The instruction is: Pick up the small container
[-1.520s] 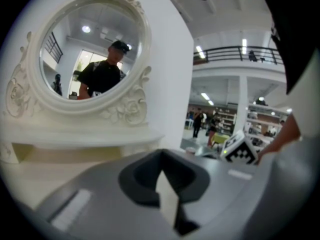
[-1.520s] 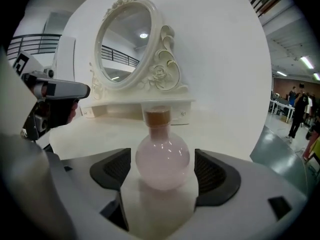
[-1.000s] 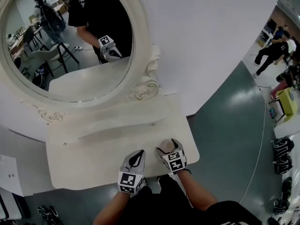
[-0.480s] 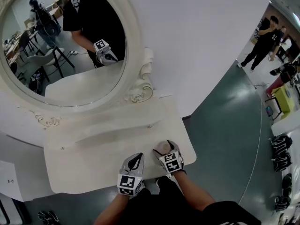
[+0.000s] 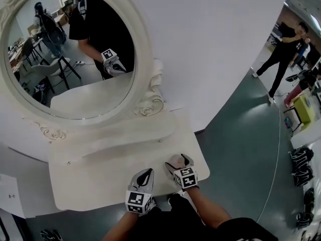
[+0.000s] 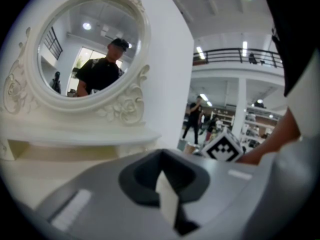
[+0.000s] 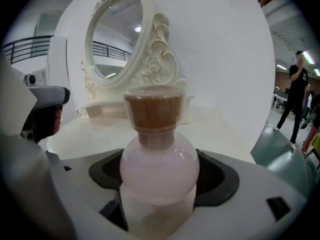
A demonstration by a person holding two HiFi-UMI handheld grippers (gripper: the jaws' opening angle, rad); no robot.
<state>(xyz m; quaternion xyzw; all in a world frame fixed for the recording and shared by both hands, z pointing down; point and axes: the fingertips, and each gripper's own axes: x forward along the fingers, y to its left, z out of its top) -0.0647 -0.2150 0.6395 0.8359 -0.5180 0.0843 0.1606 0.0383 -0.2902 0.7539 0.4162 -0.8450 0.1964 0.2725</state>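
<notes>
The small container [image 7: 159, 169] is a round pale-pink flask with a brown cork stopper [image 7: 154, 111]. It stands upright between the dark pads [image 7: 215, 176] of my right gripper [image 7: 159, 189], which is shut on its belly. In the head view the container [image 5: 175, 160] shows at the tip of the right gripper [image 5: 179, 160], over the front right part of the white vanity table [image 5: 90, 179]. My left gripper [image 5: 146, 176] is beside it to the left, near the table's front edge. The left gripper [image 6: 165, 184] is shut and holds nothing.
An oval mirror [image 5: 70, 59] in an ornate white frame stands at the back of the table above a raised shelf [image 5: 115, 137]. A white wall lies behind it. Green floor [image 5: 246, 134] runs to the right, where a person [image 5: 283, 54] stands far off.
Both grippers stay close to the table's front edge, shifted only slightly. The right one keeps its hold on the container. The person in the distance has moved.
</notes>
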